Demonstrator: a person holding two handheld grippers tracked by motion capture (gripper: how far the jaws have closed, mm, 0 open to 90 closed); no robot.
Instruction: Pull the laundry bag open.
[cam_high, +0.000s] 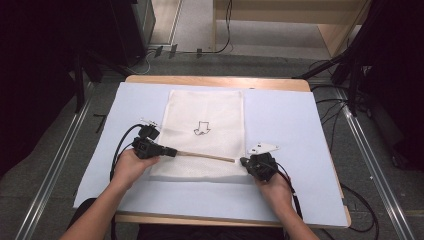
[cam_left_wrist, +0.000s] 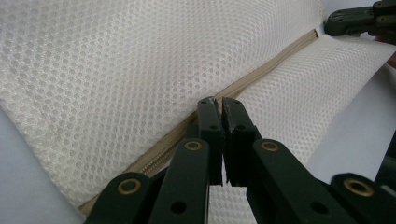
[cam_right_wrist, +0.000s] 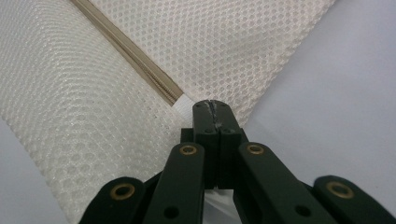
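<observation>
A white mesh laundry bag (cam_high: 205, 131) lies flat on the pale blue table cover (cam_high: 295, 125), its long sides running away from the person. Places below are given relative to the beige zipper (cam_high: 205, 156) that crosses the bag near its edge closest to the person.

The zipper's long axis runs almost straight from one gripper to the other. The left gripper (cam_high: 170, 151) sits at the zipper's left end, and the right gripper (cam_high: 244, 161) at its right end, slightly nearer the person, so the line slopes gently.

In the left gripper view, the left gripper (cam_left_wrist: 219, 103) has its jaws nearly closed, a thin slit between the tips, which sit directly on the zipper (cam_left_wrist: 261, 74) line. Whether they pinch the slider, a pull tab or only fabric cannot be told, as the tips hide the spot. The zipper tape stretches away from them toward the far gripper (cam_left_wrist: 359, 21).

In the right gripper view, the right gripper (cam_right_wrist: 214, 106) has its jaws pressed fully together at the small white tab (cam_right_wrist: 184, 101) where the zipper (cam_right_wrist: 126, 53) stops at the bag's corner; it appears to clamp the bag there, though the grip itself is hidden.

Judgement: the right gripper anchors the end, and any travel by the left gripper must follow the zipper's axis, rightward toward the right gripper.
</observation>
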